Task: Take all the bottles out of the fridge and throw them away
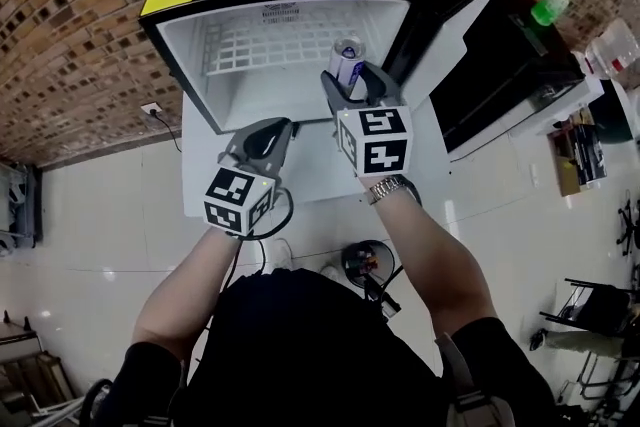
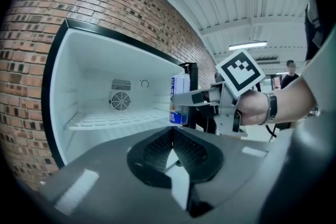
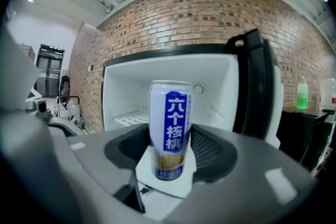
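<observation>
The small black fridge [image 1: 190, 55] stands open, and its white inside [image 2: 94, 86] shows only a bare wire shelf [image 2: 115, 119]. My right gripper [image 1: 352, 80] is shut on a tall white can with a blue label [image 1: 347, 55], held upright just in front of the fridge mouth. Its own view shows the can [image 3: 170, 128] squeezed between both pads. My left gripper [image 1: 275, 130] hangs lower and to the left, shut and holding nothing, its tips meeting [image 2: 172, 131]. From there I see the can [image 2: 179, 98] in the right gripper [image 2: 197, 97].
The fridge door [image 1: 450, 25] is swung open to the right. Beyond it stands a black cabinet [image 1: 510, 75] with a green bottle [image 1: 550, 5] and a clear container [image 1: 612, 47]. A brick wall runs behind. A round black object [image 1: 368, 262] sits on the tiled floor at my feet.
</observation>
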The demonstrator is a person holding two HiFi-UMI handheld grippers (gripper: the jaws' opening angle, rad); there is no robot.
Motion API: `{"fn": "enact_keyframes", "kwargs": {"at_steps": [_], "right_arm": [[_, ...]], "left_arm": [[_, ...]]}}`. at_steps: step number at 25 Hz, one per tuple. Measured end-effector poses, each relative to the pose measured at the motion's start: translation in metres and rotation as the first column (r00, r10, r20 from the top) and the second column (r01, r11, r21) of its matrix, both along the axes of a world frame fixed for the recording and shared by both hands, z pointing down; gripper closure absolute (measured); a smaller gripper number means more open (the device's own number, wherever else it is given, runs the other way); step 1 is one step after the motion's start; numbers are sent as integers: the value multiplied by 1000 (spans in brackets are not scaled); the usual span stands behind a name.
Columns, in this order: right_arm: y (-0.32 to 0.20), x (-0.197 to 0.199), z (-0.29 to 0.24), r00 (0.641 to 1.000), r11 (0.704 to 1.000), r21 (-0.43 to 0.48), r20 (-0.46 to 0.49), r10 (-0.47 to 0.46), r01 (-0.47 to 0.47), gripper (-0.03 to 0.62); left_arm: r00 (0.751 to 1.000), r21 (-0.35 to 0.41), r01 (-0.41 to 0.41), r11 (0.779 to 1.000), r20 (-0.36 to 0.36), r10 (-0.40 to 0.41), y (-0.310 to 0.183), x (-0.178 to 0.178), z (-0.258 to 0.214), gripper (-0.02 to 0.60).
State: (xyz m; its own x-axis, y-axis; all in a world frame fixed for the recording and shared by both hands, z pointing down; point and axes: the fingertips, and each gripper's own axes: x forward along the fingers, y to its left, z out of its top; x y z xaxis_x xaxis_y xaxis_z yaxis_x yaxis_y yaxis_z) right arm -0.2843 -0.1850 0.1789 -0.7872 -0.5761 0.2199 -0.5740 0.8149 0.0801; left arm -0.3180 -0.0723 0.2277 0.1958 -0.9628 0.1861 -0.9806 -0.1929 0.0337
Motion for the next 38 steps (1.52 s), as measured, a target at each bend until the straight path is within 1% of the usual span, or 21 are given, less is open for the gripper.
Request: {"fn": "enact_keyframes", "kwargs": {"at_steps": [7, 11, 15, 20, 22, 23, 26, 29, 32, 35, 38], "right_arm": [[26, 95, 27, 1000, 999, -33, -9, 23, -23, 345], [39, 156, 59, 997, 995, -78, -37, 65, -68, 345], [56, 216, 101, 990, 981, -140, -73, 122, -131, 345], [69, 278, 156, 972, 949, -219, -116, 204, -226, 345], [75, 299, 180, 960, 927, -255, -136, 246, -274, 345], [80, 310, 193, 952, 913, -276, -146, 270, -302, 346], [98, 340, 231, 922, 856, -344, -179, 344, -386, 347], [115, 364, 272, 894, 800, -398, -213, 395, -449, 347], [132, 382, 317, 865, 733, -459, -245, 439, -502, 347], [153, 397, 368, 836, 661, -515, -285, 468, -546, 347], [178, 408, 423, 809, 580, -570, -337, 481, -582, 347]], "left_arm": [[997, -39, -81, 996, -4, 81, -4, 88, 21, 578], [989, -77, -149, 986, -8, 149, -6, 144, 39, 578], [971, -126, -237, 963, -17, 236, -5, 200, 64, 578], [938, -195, -343, 919, -19, 346, -7, 255, 101, 578], [919, -226, -388, 894, -21, 393, -7, 273, 117, 578], [906, -244, -414, 877, -24, 422, -5, 282, 126, 578], [860, -305, -494, 814, -36, 509, 4, 308, 153, 578], [815, -353, -553, 755, -41, 578, 12, 331, 183, 578], [776, -396, -594, 701, -54, 628, 22, 348, 218, 578], [741, -447, -624, 641, -76, 668, 35, 362, 255, 578], [715, -494, -639, 589, -101, 692, 49, 368, 292, 578]]}}
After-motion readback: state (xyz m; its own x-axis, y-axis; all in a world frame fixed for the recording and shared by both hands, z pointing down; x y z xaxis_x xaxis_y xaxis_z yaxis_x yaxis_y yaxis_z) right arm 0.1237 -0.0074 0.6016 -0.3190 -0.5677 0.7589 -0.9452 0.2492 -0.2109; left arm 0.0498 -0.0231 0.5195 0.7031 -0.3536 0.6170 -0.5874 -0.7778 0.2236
